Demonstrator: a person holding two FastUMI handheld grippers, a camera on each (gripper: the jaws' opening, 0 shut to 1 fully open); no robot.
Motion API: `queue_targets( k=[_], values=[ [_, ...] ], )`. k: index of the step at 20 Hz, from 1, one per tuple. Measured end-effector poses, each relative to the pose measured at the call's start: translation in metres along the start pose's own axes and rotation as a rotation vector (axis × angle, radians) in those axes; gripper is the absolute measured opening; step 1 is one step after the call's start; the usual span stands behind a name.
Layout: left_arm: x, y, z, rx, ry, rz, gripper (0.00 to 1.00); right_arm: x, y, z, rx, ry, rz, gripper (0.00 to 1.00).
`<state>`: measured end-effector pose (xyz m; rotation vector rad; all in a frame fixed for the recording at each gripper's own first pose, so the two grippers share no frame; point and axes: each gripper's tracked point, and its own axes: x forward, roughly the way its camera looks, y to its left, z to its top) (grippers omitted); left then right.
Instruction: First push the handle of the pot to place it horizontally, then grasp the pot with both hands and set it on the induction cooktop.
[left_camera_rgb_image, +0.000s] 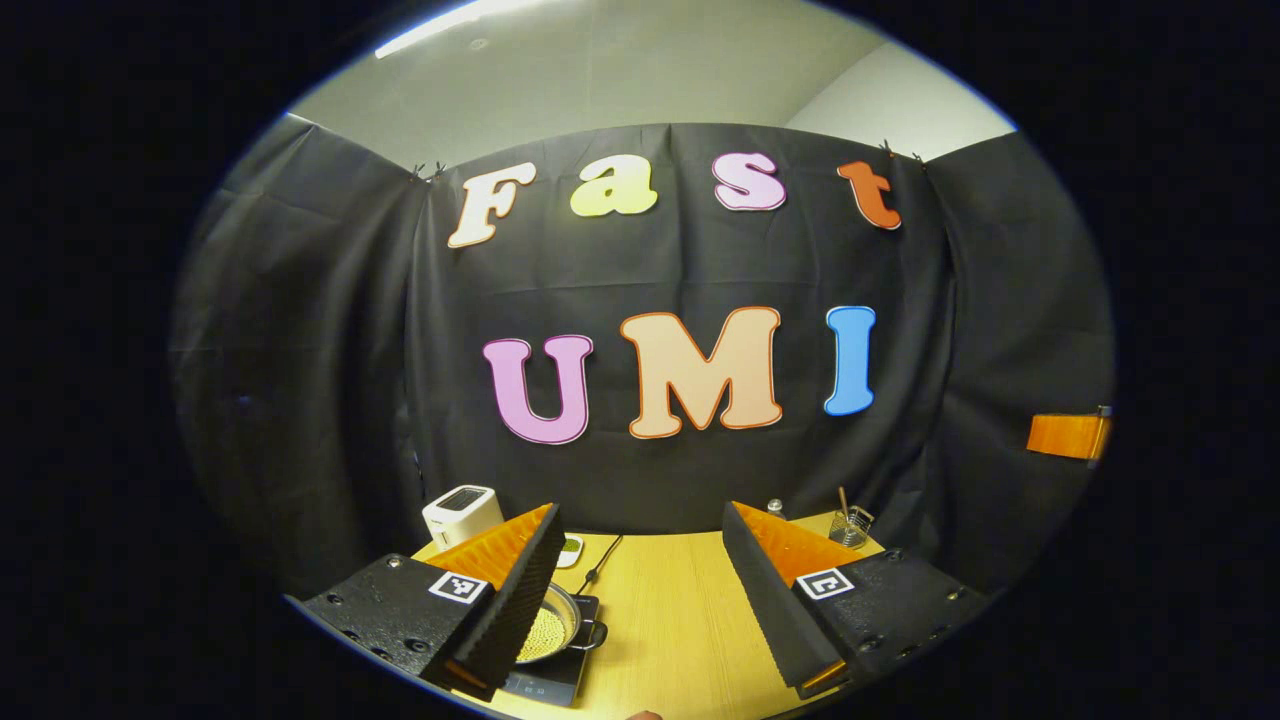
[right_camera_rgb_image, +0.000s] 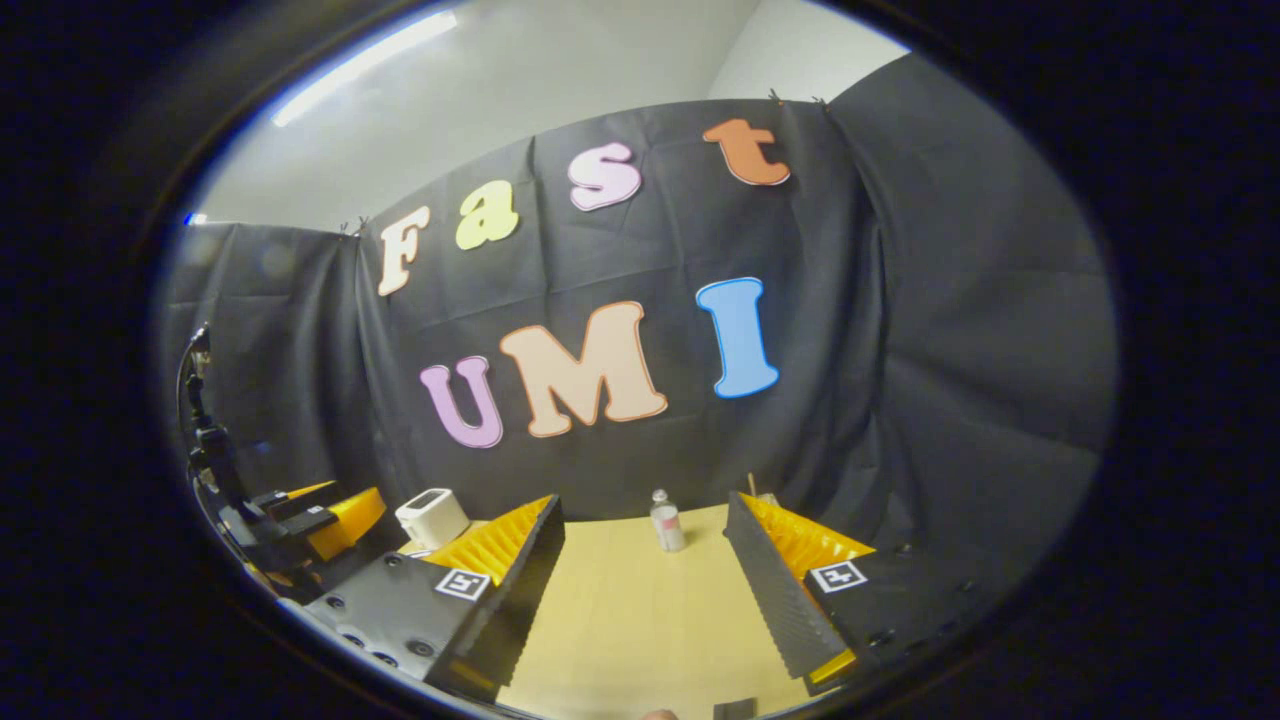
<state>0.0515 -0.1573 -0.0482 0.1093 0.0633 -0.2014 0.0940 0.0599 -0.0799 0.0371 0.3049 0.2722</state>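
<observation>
Pot (left_camera_rgb_image: 552, 628) sat on the cooktop (left_camera_rgb_image: 548, 672) at the worktop's (left_camera_rgb_image: 680, 620) near-left, partly behind the left tool's (left_camera_rgb_image: 640, 600) finger. It looked already in place, so placement seemed done.

Handling, as a judgement: steel pot with yellowish grains inside, so moderately heavy, rigid, slick-walled; spills if tilted. Best hold would be the side loop handle (left_camera_rgb_image: 596, 634); an opposite handle couldn't be seen.

Left tool was wide open, empty, raised clear of the pot. Right tool (right_camera_rgb_image: 645, 600) was also wide open, empty, over bare worktop.

Count: one pot, one cooktop, one white appliance (left_camera_rgb_image: 461, 514), one small bottle (right_camera_rgb_image: 666, 523), one wire holder (left_camera_rgb_image: 850, 526).
</observation>
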Motion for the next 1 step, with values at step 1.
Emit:
queue_targets(
  k=[1],
  values=[
    [0.0016,-0.0007,0.0,0.005,0.001,-0.004,0.97,-0.0032,-0.0013,0.0008,0.0,-0.005,-0.01,0.92]
  ],
)
